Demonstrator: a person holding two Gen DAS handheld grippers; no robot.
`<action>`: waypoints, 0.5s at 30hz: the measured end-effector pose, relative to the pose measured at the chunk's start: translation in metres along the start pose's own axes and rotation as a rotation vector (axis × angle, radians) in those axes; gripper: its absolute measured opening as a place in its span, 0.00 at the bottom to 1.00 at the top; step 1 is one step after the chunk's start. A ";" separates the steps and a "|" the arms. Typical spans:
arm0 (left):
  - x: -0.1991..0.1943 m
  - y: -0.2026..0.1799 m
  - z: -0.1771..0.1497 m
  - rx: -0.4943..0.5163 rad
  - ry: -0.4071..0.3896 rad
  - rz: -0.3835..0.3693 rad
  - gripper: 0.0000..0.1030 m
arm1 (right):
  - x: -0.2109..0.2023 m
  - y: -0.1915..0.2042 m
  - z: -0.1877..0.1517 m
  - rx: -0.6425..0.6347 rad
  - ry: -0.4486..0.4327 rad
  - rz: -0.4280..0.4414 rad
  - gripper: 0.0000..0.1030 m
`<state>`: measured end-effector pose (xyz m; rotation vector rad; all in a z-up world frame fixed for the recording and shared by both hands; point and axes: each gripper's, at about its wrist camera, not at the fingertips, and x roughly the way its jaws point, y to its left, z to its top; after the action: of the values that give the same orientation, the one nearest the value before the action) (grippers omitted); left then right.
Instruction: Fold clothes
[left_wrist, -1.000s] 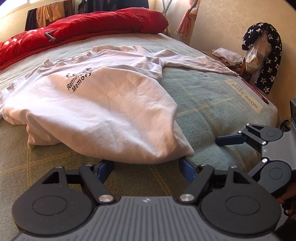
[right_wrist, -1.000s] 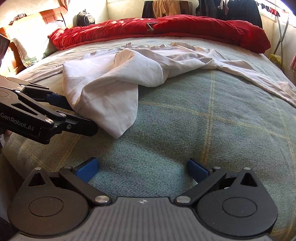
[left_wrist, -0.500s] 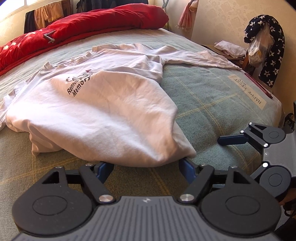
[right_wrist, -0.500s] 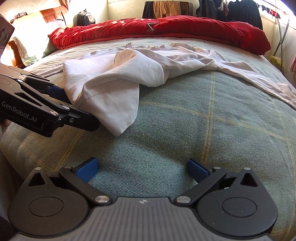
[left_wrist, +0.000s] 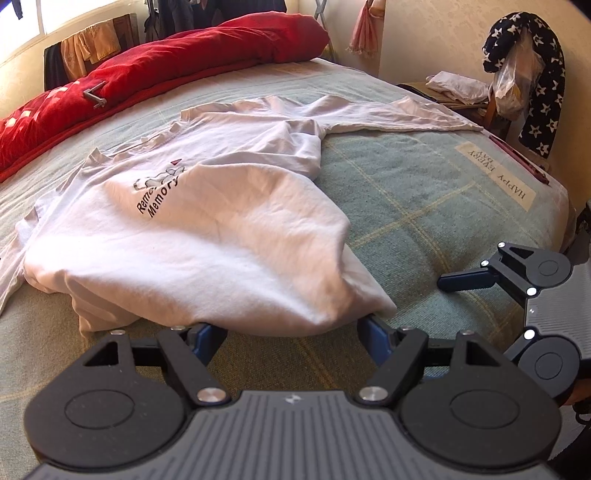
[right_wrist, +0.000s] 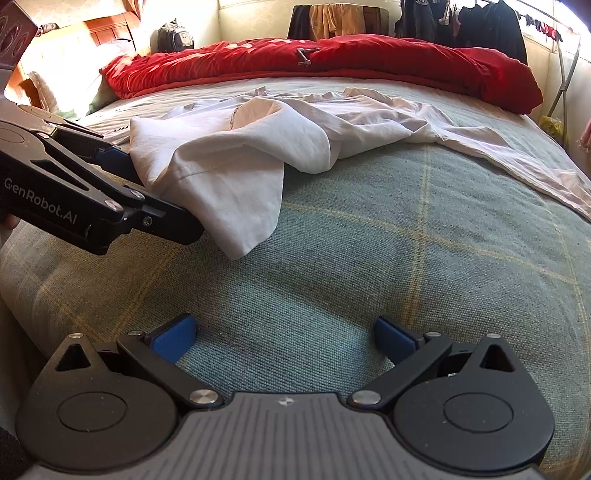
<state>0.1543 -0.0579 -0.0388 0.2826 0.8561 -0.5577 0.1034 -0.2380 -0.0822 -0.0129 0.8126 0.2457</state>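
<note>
White cotton, a long-sleeved T-shirt (left_wrist: 207, 236) lies rumpled on a bed covered with a grey-green checked blanket (left_wrist: 424, 206), its chest print reading partly "Memory" and one long sleeve stretched out toward the bed's far side. Its lower part is folded over in a thick bunch near the bed's near edge. The left tongs (left_wrist: 291, 326) stand spread wide at that bunched hem, one blue pad on each side of the cloth's edge; from the right wrist view the fabric drapes just over and between the two pads, but I cannot tell whether they press on it. The right tongs (right_wrist: 284, 338) are released, spread wide over bare blanket, well apart from the shirt, with nothing between the pads. A red quilt (right_wrist: 332, 62) lies heaped along the far side of the bed, and clothes hang on a rail beyond it. A dark star-patterned scarf (left_wrist: 543, 74) hangs by the wall beside the bed.
</note>
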 end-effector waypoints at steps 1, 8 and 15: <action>-0.001 0.000 0.001 0.005 -0.003 0.002 0.75 | 0.000 0.000 0.000 -0.001 0.000 0.000 1.00; -0.006 0.000 0.012 0.037 -0.025 0.017 0.75 | 0.000 0.000 0.001 -0.004 0.002 -0.001 1.00; -0.007 0.001 0.022 0.073 -0.046 0.022 0.75 | -0.006 0.003 0.010 0.001 0.018 -0.005 1.00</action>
<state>0.1652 -0.0647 -0.0190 0.3442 0.7886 -0.5741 0.1055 -0.2354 -0.0706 -0.0165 0.8301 0.2404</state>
